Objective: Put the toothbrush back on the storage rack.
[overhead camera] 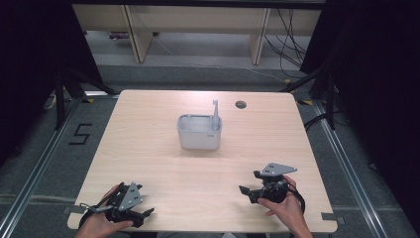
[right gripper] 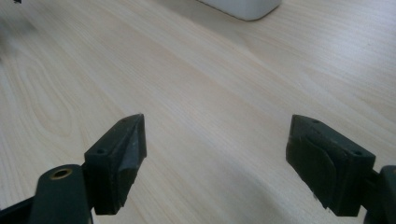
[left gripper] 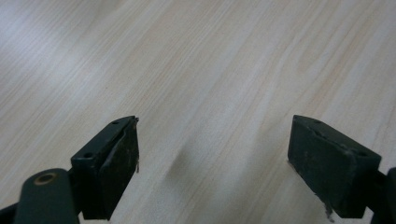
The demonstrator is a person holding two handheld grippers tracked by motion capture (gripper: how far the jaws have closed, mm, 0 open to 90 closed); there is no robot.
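A grey rectangular container [overhead camera: 199,132] stands in the middle of the wooden table [overhead camera: 148,148], with a thin grey upright piece [overhead camera: 216,114] rising from its right rear corner. My left gripper [overhead camera: 143,214] rests near the table's front left edge, held by a hand, jaws wide open over bare wood [left gripper: 212,154]. My right gripper [overhead camera: 250,183] sits at the front right, held by the other hand, jaws open and empty [right gripper: 215,149]. The container's bottom corner [right gripper: 245,7] shows at the top of the right gripper view.
A round cable hole [overhead camera: 240,104] lies near the table's far edge. Desk legs [overhead camera: 138,34] and cables [overhead camera: 287,39] stand on the floor beyond. A floor marking "5" [overhead camera: 80,134] is at the left. Metal rails [overhead camera: 346,163] run along both sides.
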